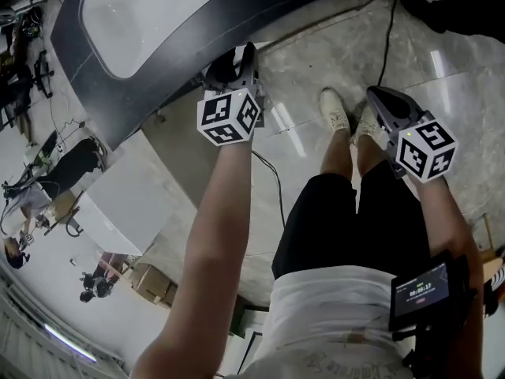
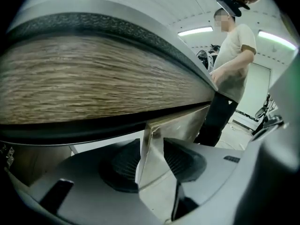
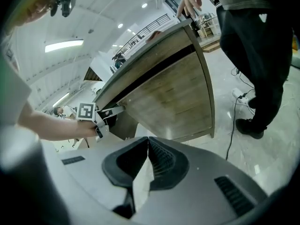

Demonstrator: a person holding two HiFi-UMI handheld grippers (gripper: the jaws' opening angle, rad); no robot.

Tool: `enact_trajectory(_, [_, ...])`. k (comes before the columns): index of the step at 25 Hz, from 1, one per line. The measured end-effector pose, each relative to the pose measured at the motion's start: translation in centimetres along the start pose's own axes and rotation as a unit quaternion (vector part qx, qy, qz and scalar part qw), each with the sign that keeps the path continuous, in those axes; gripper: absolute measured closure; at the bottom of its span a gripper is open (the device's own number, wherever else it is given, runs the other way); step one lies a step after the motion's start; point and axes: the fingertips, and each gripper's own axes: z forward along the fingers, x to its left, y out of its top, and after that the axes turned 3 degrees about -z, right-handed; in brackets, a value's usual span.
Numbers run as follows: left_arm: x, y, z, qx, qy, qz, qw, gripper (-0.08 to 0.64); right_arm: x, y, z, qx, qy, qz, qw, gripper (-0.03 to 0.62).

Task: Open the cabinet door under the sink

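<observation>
The left gripper (image 1: 237,63) sits at 12 o'clock in the head view, close against the dark counter rim (image 1: 170,77) round the white sink (image 1: 134,22), its jaws spread apart. The wood-grain cabinet door (image 2: 93,83) fills its own view from 9 to 2 o'clock, just ahead. The right gripper (image 1: 379,99), at 2 o'clock over the tiled floor (image 1: 450,61), has its jaws pressed together at the tips
</observation>
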Motion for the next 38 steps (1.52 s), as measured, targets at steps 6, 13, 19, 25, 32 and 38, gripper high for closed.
enact_trajectory(6, [-0.9,1.7,0.2,-0.026,-0.029,0.010,0.9992,0.400,-0.8,-0.8,-0.1,0.006,-0.008,0.012,1.000,0.578])
enact_trajectory(13, [-1.4,1.6,0.3,-0.037,-0.048,0.037,0.9975,0.408,-1.3,-0.6,-0.3,0.010,-0.014,0.006,1.000,0.578])
enact_trajectory(19, [-3.0,1.0,0.2,-0.028,-0.067,0.052,0.9960,0.426,-2.7,1.4,-0.4,0.009,-0.023,-0.030,0.999,0.578])
enact_trajectory(25, [-4.7,-1.0,-0.9,-0.013,-0.090,0.058,0.9942,0.443,-3.1,2.6,-0.9,-0.002,-0.026,-0.060,0.998,0.578])
enact_trajectory(32, [-7.6,-3.8,-2.6,0.020,-0.107,0.078,0.9910,0.466,-4.3,1.1,-3.1,0.016,-0.047,-0.050,0.998,0.578])
enact_trajectory(38, [-7.2,-4.2,-3.5,0.040,-0.085,0.090,0.9915,0.471,-3.9,0.6,-0.6,0.010,-0.034,-0.013,0.999,0.578])
